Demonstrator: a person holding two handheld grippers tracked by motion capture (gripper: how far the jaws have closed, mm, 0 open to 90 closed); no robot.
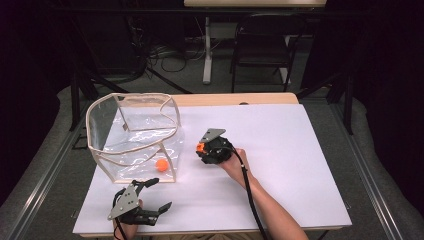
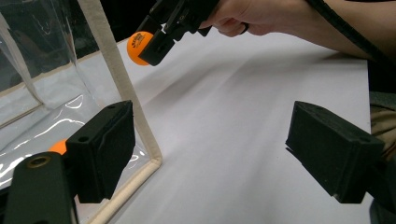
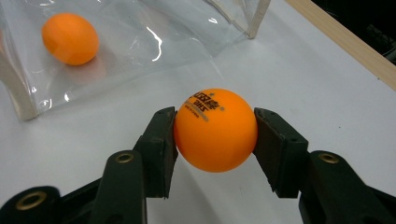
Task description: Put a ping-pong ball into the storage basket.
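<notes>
From up high: right tool (image 1: 201, 148) pinching a small orange plastic ball (image 1: 200, 147) over the white desk (image 1: 280, 150), just right of the see-through plastic bag with pale cloth edges (image 1: 132, 132). Bag mouth up and to the left of that ball. Second orange ball (image 1: 161, 165) already inside.

From the left tool (image 2: 210, 154): jaws wide apart, holding nothing, low beside the bag's near corner, close enough to steady it.

From the right tool (image 3: 215, 140): pads pressed on both sides of the ball. Plenty of bare desk around.

Second ball (image 2: 58, 146) half behind tongs (image 2: 219, 154)
</notes>
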